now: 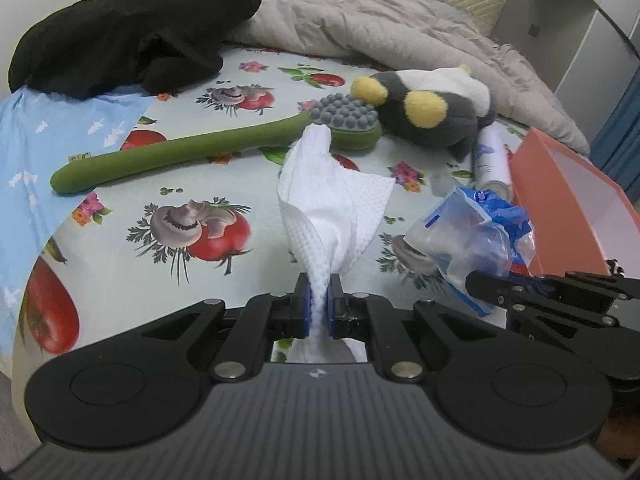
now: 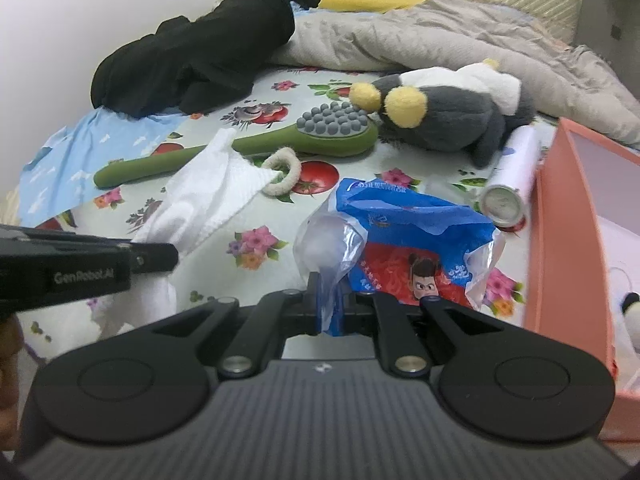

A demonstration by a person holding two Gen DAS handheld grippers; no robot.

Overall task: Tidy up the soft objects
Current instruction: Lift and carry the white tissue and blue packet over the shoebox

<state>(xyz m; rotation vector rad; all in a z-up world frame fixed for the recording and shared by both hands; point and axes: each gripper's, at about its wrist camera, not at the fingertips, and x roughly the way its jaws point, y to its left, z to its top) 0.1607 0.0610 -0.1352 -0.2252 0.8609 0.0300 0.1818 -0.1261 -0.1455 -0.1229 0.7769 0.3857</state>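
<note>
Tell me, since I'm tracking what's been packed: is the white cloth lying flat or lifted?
Lifted: the left tongs pinch the white cloth, bunched and hanging.

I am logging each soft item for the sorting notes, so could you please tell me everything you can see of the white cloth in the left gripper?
The white cloth is a thin sheet with an embossed waffle texture, looking like a paper towel or disposable wipe. It is bunched and twisted where the left gripper is shut on it, and fans out into loose folds beyond the pads, with one pointed corner furthest out. It hangs above the floral tablecloth, in front of the green brush. Whether its lower end touches the cloth below cannot be told.
</note>
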